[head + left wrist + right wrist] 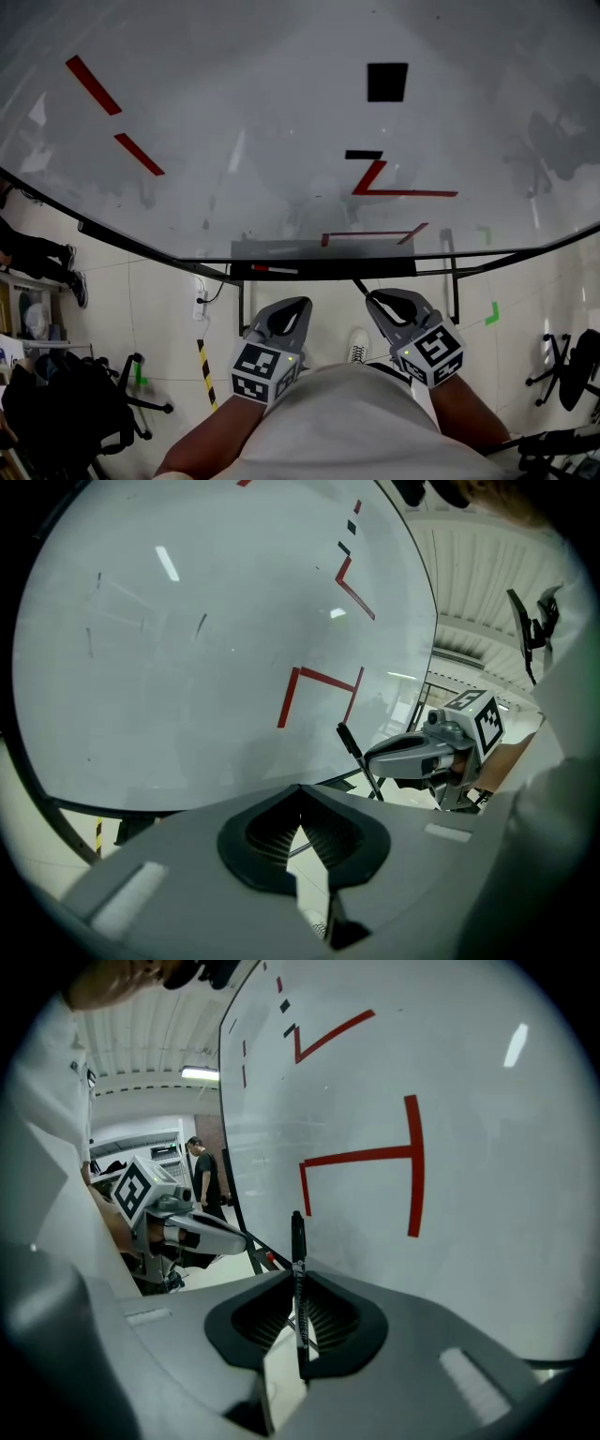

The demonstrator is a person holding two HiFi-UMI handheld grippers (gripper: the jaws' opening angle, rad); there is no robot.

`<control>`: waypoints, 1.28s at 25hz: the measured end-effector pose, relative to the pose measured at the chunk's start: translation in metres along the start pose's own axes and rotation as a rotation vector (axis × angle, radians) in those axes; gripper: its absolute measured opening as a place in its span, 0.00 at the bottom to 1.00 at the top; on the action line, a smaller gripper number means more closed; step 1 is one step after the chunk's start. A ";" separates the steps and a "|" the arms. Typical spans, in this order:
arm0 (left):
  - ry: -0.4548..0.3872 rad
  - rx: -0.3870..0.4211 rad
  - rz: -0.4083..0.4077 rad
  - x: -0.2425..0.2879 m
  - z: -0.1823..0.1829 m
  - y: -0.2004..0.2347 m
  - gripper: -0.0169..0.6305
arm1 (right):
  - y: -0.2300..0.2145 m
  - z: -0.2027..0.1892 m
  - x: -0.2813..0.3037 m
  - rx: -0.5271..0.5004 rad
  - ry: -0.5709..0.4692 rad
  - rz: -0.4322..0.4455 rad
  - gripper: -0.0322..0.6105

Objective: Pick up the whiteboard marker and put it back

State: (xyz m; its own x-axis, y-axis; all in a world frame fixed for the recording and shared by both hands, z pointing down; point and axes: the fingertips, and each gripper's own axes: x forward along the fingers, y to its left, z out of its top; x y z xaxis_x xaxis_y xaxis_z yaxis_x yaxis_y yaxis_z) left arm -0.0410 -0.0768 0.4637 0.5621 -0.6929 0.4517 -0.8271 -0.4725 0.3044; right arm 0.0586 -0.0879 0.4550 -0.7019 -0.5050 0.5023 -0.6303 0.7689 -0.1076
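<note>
Though faint in head view, marker [297, 1241] sits clamped in right claw [298, 1281]; left claw [300, 797] closed, empty.

1. The head view looks from above the person, forward and steeply down, over the whiteboard [281, 112], the left gripper [298, 304], the right gripper [373, 298] and the floor [169, 319] beneath
2. The left gripper view sits low behind its own jaws, close to the board, facing along it towards the person's right
3. The right gripper view sits likewise, facing towards the left
4. All three views share the board's red lines [403, 193]; each gripper view catches the other gripper, and both show the whiteboard marker [298, 1269] held in the right gripper
</note>
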 end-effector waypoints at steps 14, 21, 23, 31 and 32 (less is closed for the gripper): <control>0.002 -0.054 0.024 -0.005 -0.007 0.016 0.05 | -0.003 -0.003 0.046 -0.363 0.157 -0.002 0.11; 0.004 -0.073 0.040 -0.008 -0.010 0.024 0.05 | -0.010 -0.023 0.074 -0.566 0.260 -0.011 0.11; 0.004 -0.078 0.046 -0.009 -0.011 0.026 0.05 | -0.012 -0.030 0.083 -0.625 0.290 -0.011 0.11; 0.009 -0.095 0.050 -0.010 -0.014 0.029 0.05 | -0.017 -0.052 0.104 -0.736 0.382 -0.001 0.12; 0.009 -0.095 0.050 -0.009 -0.014 0.029 0.05 | -0.018 -0.053 0.105 -0.741 0.388 -0.001 0.12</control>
State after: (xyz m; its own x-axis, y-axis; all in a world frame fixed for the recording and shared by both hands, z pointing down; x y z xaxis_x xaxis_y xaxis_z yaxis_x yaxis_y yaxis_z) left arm -0.0707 -0.0765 0.4804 0.5205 -0.7091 0.4757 -0.8508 -0.3833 0.3595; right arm 0.0137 -0.1336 0.5545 -0.4519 -0.4397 0.7762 -0.1543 0.8955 0.4174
